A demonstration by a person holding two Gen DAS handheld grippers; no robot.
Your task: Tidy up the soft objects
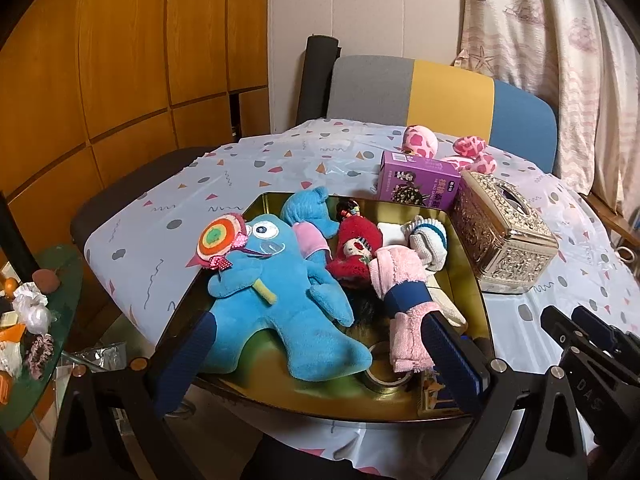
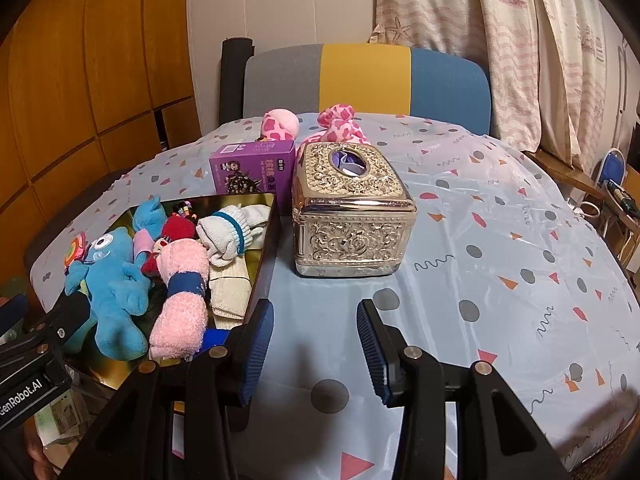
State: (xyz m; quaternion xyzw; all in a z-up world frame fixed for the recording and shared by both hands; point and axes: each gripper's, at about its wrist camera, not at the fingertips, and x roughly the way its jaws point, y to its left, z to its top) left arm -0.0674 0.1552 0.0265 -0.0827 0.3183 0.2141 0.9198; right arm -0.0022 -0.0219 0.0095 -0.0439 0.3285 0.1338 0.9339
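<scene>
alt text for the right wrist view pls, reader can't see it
The right gripper hovers open and empty over a patterned tablecloth. Left of it, a gold tin holds a blue plush toy, a rolled pink towel and white socks. An ornate metal tissue box stands ahead.

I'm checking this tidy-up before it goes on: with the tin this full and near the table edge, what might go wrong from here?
1. The gold tin looks to overhang the table's near edge; pressing down might tip it.
2. The big blue plush and its lollipop lie over the rim and may slide out.
3. The open left gripper straddles both the plush and the pink rolled cloth, so closing could catch the wrong one.
</scene>
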